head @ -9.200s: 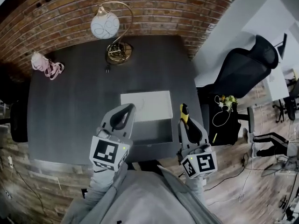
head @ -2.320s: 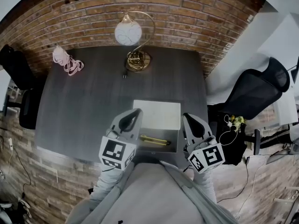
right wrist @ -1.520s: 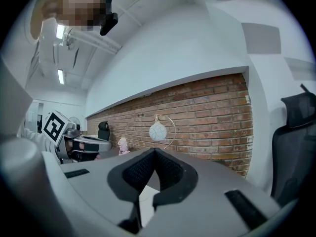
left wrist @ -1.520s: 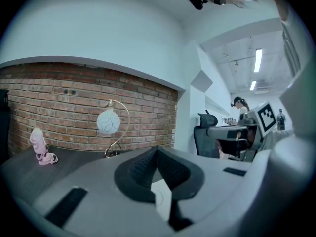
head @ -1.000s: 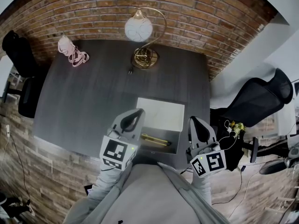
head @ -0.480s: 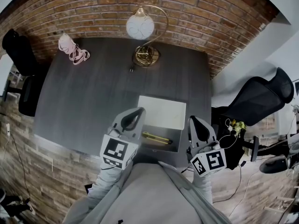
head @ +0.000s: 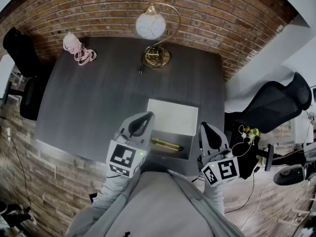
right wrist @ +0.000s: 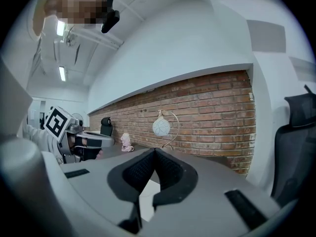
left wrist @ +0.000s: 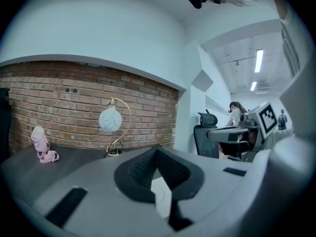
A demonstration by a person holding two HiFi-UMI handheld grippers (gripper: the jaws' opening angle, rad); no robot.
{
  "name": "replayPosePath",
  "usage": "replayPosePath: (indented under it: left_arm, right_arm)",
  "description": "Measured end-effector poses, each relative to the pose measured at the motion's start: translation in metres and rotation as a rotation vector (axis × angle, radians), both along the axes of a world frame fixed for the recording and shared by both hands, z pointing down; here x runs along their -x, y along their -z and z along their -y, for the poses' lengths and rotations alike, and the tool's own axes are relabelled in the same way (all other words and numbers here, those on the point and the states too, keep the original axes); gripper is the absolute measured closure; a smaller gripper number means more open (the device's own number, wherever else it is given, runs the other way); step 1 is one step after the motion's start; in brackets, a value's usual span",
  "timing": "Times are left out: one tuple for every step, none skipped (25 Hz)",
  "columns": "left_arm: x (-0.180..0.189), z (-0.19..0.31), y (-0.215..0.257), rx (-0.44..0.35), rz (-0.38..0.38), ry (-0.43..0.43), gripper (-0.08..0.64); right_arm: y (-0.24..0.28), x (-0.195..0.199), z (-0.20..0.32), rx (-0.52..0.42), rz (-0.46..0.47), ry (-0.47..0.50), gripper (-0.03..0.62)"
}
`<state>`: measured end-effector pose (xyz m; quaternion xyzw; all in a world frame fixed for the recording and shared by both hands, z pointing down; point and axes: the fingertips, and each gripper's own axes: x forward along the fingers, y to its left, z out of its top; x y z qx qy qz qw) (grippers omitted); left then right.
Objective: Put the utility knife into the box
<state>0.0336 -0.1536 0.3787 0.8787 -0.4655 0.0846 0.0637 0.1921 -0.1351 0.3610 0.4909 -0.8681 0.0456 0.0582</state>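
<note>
The utility knife lies inside the open box, a yellow bar stretched across the box's dark floor, with neither tool touching it. The white lid lies flat against the box's far side. The left gripper hangs just beside the box's left edge, and its own view shows the jaws closed tip to tip, the ridged pads gripping nothing. The right gripper hangs just past the box's right edge, its jaws likewise pressed together at the tips and empty. The box sits at the near edge of the dark table. Beyond the box's far side a globe lamp stands by the brick wall. A small pink object rests well to the left of the box at the far corner. A black office chair stands on the floor, well to the right of the box.
</note>
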Motion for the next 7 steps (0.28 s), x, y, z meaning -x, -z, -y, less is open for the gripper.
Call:
replayPosePath:
  left_arm:
    - [0.0001,0.0001,0.0001,0.0,-0.001,0.0,0.538]
    - [0.0,0.0001,0.0,0.0,-0.001,0.0,0.539]
    - [0.0,-0.0001,-0.0003,0.0,0.0,0.001,0.538]
    - [0.0,-0.0003,-0.0006,0.001,0.0,0.001,0.54]
    - [0.0,-0.0006,-0.0009,0.002,0.001,0.001,0.539]
    - [0.0001,-0.0009,-0.001,0.002,0.002,0.002,0.539]
    - [0.0002,-0.0011,-0.0011,0.002,0.003,0.002,0.539]
  right_arm:
    - [-0.0008,0.0003,-0.0001,0.002,0.001,0.002,0.575]
    - [-0.0014,0.0006,-0.0003,0.004,0.002,0.004,0.575]
    - [-0.0018,0.0009,-0.0005,0.005,0.003,0.006,0.575]
    - [-0.0021,0.0012,-0.0008,0.006,0.004,0.007,0.575]
    - [-0.0023,0.0015,-0.001,0.007,0.005,0.008,0.575]
    - [-0.0026,0.0017,-0.0013,0.008,0.005,0.009,0.575]
    - [-0.0028,0.0019,-0.0015,0.009,0.006,0.009,0.575]
